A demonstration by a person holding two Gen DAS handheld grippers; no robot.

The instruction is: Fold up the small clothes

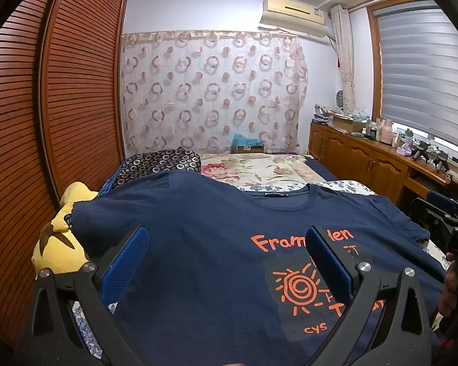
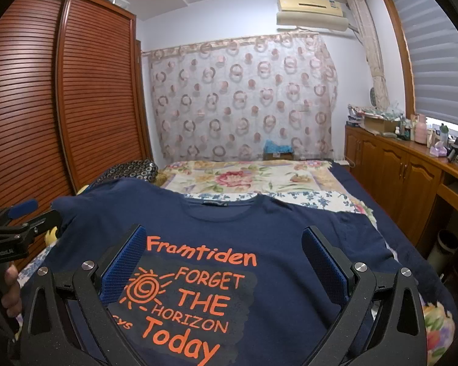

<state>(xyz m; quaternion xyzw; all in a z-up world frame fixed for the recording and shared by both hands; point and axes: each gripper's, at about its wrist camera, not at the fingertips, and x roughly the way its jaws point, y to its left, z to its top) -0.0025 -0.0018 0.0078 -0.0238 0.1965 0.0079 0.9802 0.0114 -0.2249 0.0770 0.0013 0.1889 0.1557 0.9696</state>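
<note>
A navy T-shirt (image 1: 198, 244) with orange print lies flat, front up, on the bed, collar at the far side; it also shows in the right wrist view (image 2: 274, 259). My left gripper (image 1: 227, 241) is open and empty, hovering over the shirt's left half. My right gripper (image 2: 223, 241) is open and empty, hovering over the printed chest. The right gripper's body (image 1: 442, 222) shows at the right edge of the left wrist view; the left gripper's body (image 2: 18, 222) shows at the left edge of the right wrist view.
The bed carries a floral blanket (image 2: 244, 180), a dark ring-patterned pillow (image 1: 158, 161) and a yellow plush toy (image 1: 61, 244) at the left edge. A slatted wooden wardrobe (image 1: 45, 106) stands left. A cluttered wooden cabinet (image 2: 412, 164) runs along the right.
</note>
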